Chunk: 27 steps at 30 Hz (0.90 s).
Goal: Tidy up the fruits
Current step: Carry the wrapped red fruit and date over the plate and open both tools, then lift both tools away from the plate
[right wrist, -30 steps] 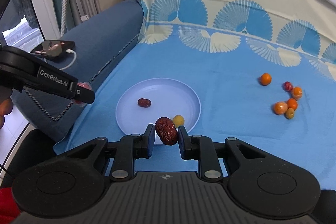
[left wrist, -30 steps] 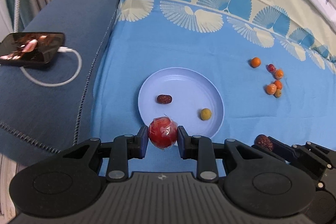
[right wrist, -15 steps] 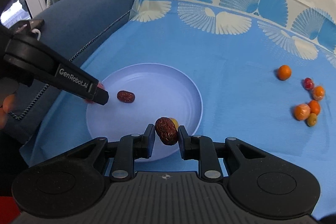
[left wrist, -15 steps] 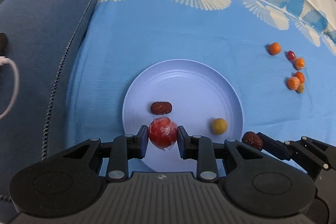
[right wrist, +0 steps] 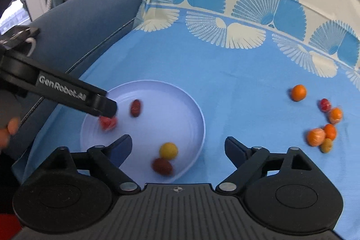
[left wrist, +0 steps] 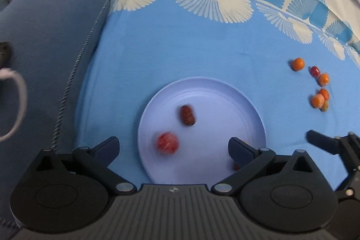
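Both tools had let go since the earlier frames: the left tool point(left wrist: 173, 149) had dropped its red round fruit point(left wrist: 167, 142) and the right tool point(right wrist: 178, 147) its brown date point(right wrist: 162, 166), and each now stood with its fingers wide apart and empty.

Blue patterned cloth point(left wrist: 202, 42) covered the surface, with a dark blue cushion point(left wrist: 49, 37) along its left edge and broad open room beyond the plate point(right wrist: 180, 93). That pale round plate lay near the cloth's front left, close to the cushion seam. Four fruits sat on it: the red round fruit at the left, two brown dates and one yellow round fruit point(right wrist: 168, 150). One date point(left wrist: 187, 115) lay near the middle, its long axis pointing roughly away from the camera and slightly tilted; the dropped date lay near the front rim, long axis crosswise, touching or just beside the yellow fruit. Well apart to the right, six small fruits point(right wrist: 324, 125) clustered on the cloth: four orange, one red, one greenish.
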Available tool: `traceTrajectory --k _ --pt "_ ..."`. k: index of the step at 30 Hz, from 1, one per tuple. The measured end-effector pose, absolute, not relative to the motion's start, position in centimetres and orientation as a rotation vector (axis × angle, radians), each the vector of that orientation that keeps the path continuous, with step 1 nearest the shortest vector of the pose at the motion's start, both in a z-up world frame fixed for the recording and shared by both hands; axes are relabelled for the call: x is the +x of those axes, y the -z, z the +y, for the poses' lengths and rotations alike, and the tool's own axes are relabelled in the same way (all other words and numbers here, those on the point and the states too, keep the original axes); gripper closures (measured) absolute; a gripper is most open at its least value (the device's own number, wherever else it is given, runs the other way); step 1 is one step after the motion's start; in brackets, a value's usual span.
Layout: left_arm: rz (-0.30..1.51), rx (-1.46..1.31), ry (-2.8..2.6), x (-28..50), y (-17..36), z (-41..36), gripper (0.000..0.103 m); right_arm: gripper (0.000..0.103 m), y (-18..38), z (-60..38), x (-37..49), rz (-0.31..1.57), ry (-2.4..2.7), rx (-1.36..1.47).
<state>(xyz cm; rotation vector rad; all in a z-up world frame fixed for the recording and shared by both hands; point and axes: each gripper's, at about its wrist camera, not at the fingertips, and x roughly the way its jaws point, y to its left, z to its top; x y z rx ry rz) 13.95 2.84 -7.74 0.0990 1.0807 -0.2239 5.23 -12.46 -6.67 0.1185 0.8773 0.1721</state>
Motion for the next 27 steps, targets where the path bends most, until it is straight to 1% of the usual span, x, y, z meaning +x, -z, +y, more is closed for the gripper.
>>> traceTrajectory --k 1,6,10,13,17,22,25,27 --pt "1.084 0.095 0.211 13.2 7.4 3.2 0.0 0.008 6.2 -12.6 4.2 0.88 -0.174 0.119" --pt "1.097 0.034 0.16 7.8 5.4 5.3 0.0 0.004 4.3 -12.5 -1.2 0.897 -0.207 0.145" --pt "1.081 0.019 0.125 4.0 4.0 6.1 0.0 0.001 2.0 -11.5 -4.6 0.81 -0.239 0.106" --pt "1.048 0.034 0.105 1.9 2.7 6.1 0.0 0.001 0.2 -11.3 -6.2 0.729 -0.244 0.069" --pt "0.952 0.037 0.109 -1.2 0.1 5.8 0.0 0.001 -1.7 -12.0 -8.7 0.652 -0.22 0.071" --pt "0.888 0.042 0.162 -4.6 -1.7 4.9 0.0 0.001 -3.1 -12.6 -11.2 0.614 -0.166 0.076" --pt "0.887 0.066 0.171 -5.5 -2.3 4.3 0.0 0.001 -4.3 -12.8 -13.4 0.543 -0.155 0.057" --pt "0.854 0.07 0.175 -5.9 -3.1 4.1 0.0 0.001 -4.6 -12.7 -14.2 0.525 -0.148 0.04"
